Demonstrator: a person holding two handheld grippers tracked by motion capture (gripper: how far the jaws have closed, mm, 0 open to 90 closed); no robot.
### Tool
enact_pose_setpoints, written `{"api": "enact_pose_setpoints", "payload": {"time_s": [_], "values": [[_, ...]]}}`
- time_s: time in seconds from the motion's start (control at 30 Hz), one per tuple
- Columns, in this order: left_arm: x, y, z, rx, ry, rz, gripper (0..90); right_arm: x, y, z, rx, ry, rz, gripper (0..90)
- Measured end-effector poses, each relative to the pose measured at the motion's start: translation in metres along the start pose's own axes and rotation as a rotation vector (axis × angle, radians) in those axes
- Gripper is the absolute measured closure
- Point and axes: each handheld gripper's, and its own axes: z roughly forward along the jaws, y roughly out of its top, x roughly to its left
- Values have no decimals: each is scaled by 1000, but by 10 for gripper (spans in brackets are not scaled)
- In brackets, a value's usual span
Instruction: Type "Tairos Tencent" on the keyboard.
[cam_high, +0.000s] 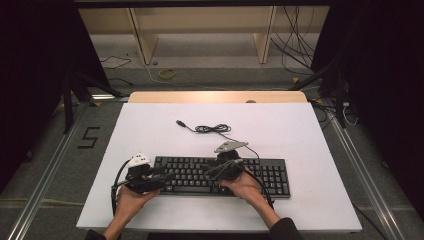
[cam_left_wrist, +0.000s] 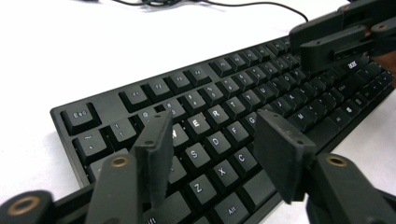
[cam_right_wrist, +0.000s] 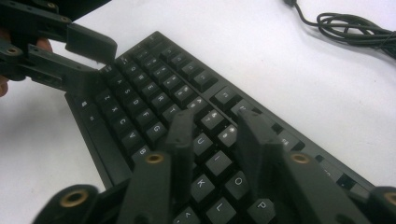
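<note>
A black keyboard (cam_high: 270, 172) lies across the near middle of the white tabletop (cam_high: 300, 130). Its black cable (cam_high: 212, 129) is coiled behind it, with the USB plug lying loose. My left gripper (cam_high: 169, 176) hovers over the keyboard's left end, pointing right. In the left gripper view the left gripper (cam_left_wrist: 217, 147) stands open above the W, E, S, D keys of the keyboard (cam_left_wrist: 243, 88). My right gripper (cam_high: 211, 172) points left over the middle keys. In the right gripper view the right gripper (cam_right_wrist: 215, 137) is open over the U, I, K keys (cam_right_wrist: 154, 84), holding nothing.
A wooden strip (cam_high: 215, 96) edges the table's far side. Beyond it are shelf legs, floor cables and a yellow ring (cam_high: 167, 73). Dark stand legs flank the table's far corners. Bare white surface lies left, right and behind the keyboard.
</note>
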Motion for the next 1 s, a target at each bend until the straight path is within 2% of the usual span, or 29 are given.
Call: {"api": "enact_pose_setpoints", "payload": {"time_s": [0.17, 0.63, 1.0], "values": [[0, 0, -2, -28, 7, -3, 432, 1, -1, 3, 12, 1, -7, 739], [1, -1, -2, -36, 4, -8, 370, 0, -5, 8, 31, -11, 4, 897], [1, -1, -3, -40, -7, -8, 353, 0, -7, 13, 46, -16, 2, 900]]}}
